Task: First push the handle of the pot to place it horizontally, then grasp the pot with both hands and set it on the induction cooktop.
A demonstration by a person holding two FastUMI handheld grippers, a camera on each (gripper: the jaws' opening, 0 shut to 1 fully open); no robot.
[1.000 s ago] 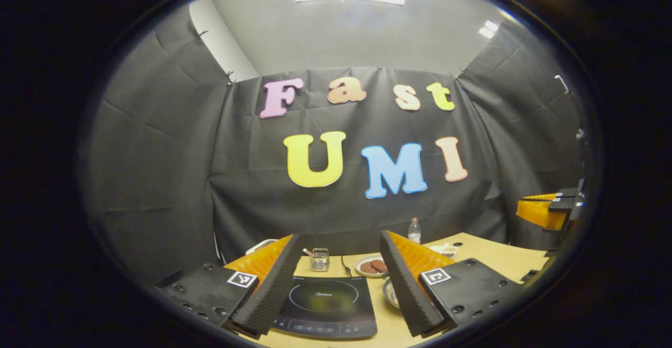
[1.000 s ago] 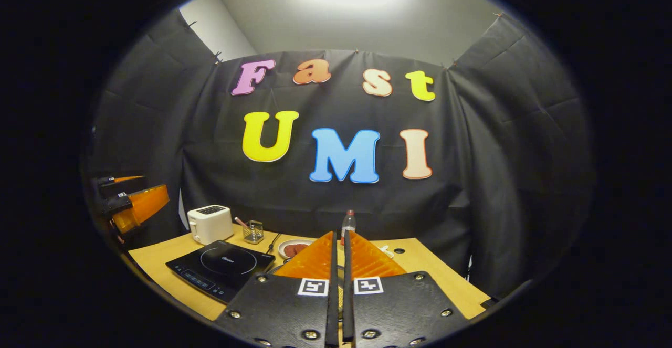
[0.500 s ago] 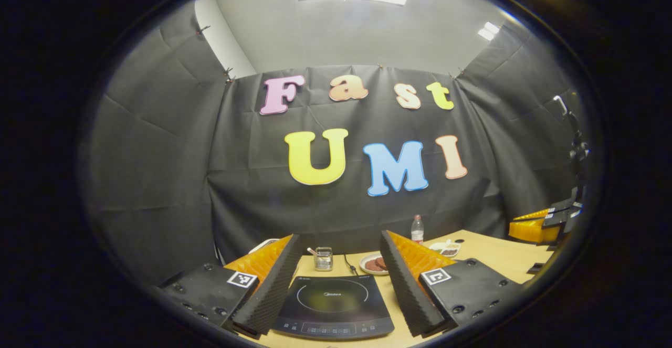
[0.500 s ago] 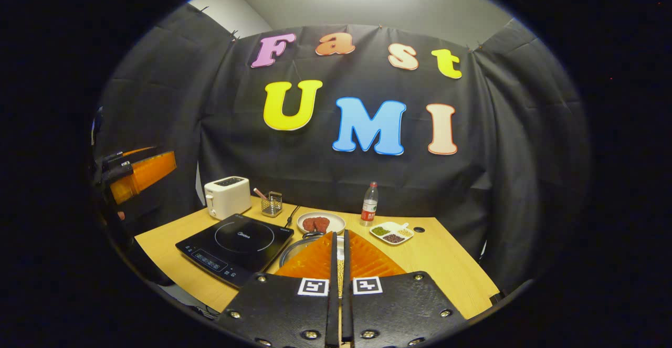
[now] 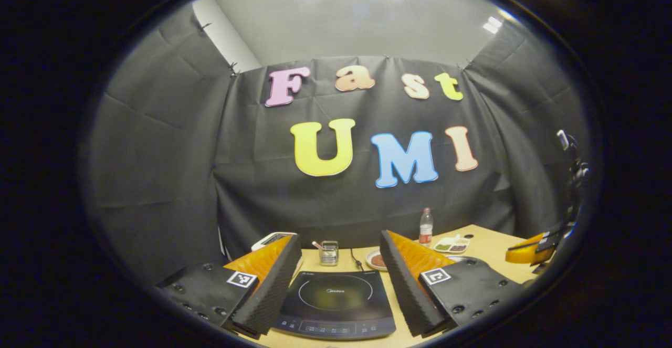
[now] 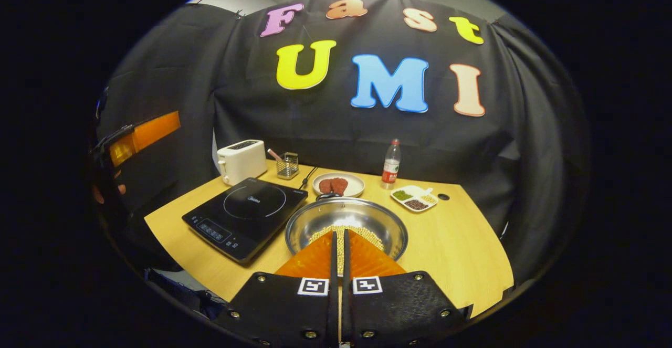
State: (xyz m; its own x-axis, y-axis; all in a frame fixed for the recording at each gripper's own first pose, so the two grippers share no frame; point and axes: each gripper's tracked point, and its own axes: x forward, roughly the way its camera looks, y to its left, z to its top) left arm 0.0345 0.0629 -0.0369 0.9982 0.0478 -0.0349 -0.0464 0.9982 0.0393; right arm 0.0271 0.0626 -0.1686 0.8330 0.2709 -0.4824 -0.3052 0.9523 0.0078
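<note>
— Wooden bench (image 6: 462, 243) under grey cloth walls; what does the right gripper view give?
— It looks down on the steel pot (image 6: 346, 227), beans inside, near the bench's front edge, just beside the induction cooktop (image 6: 245, 217) at the front left corner. A dark handle (image 6: 326, 196) shows at its far rim. The right gripper (image 6: 338, 240) hangs above it, fingers nearly together, holding nothing.
— And the left gripper view?
— The left gripper (image 5: 340, 248) is spread wide and empty over the cooktop (image 5: 336, 303). At the bench's back edge stand a toaster (image 6: 241, 160), bottle (image 6: 390, 164) and plate (image 6: 338, 184).
</note>
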